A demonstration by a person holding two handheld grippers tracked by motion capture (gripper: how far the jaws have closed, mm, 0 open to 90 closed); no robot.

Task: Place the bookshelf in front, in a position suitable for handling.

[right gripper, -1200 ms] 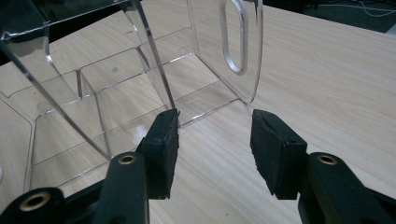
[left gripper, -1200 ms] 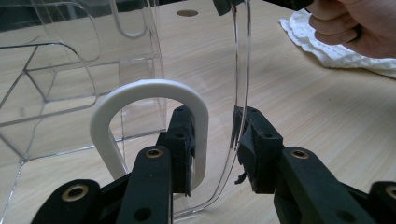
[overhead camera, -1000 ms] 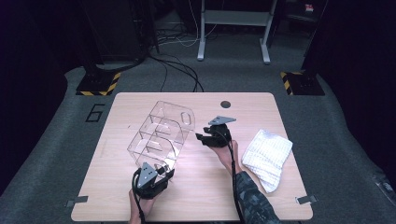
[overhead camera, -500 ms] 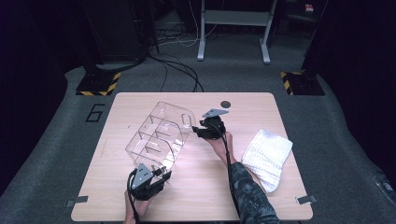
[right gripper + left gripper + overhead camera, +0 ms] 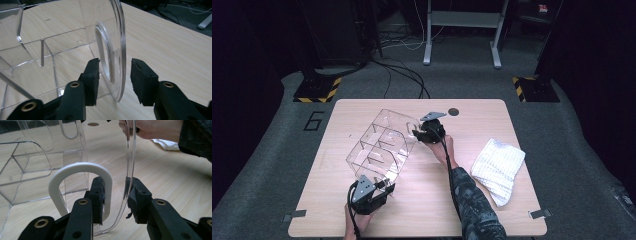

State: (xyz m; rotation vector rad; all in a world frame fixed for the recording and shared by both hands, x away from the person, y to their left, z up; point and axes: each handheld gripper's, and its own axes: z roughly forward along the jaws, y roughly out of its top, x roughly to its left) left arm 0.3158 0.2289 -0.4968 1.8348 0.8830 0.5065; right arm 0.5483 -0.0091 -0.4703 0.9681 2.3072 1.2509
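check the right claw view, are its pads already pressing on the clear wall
No: the right claw straddles the end wall of the clear organizer, but gaps show between the wall and both pads.

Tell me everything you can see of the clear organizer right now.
The organizer is clear plastic with inner dividers and handle cutouts in both end walls. It lies diagonally on the table. The left tool straddles its near end wall; the right tool, whose jaws have just been closing, straddles its far wall with gaps showing.
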